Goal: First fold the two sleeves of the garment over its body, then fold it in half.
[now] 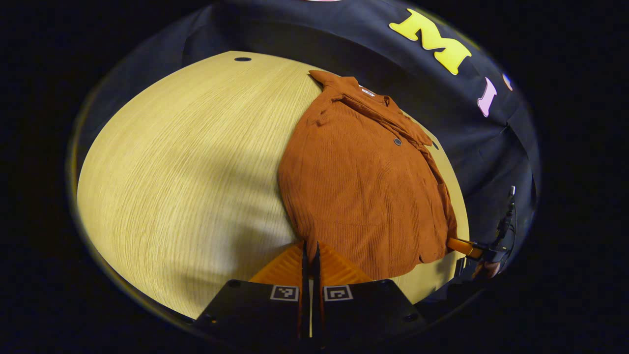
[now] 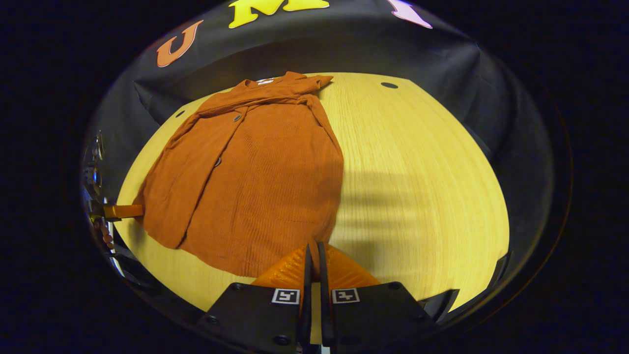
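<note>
A rust-orange ribbed garment [image 1: 363,187] lies flat on the wooden table [image 1: 186,172], collar at the far end and hem towards me. One sleeve [image 2: 172,191] lies folded lengthwise over the body [image 2: 265,182]. My left gripper [image 1: 310,244] is shut with its tips on the hem's near left corner. From the right gripper view it appears at the garment's left edge [image 2: 123,211]. My right gripper [image 2: 313,244] is shut with its tips on the hem's right corner, and from the left gripper view it touches that corner [image 1: 462,245]. The cloth is not lifted.
Bare tabletop [image 2: 417,187] stretches beside the garment, with a small dark hole [image 2: 389,85] near the far edge. The table's near edge runs just under both grippers. A hand [image 1: 491,268] holds the right gripper, with cables above it.
</note>
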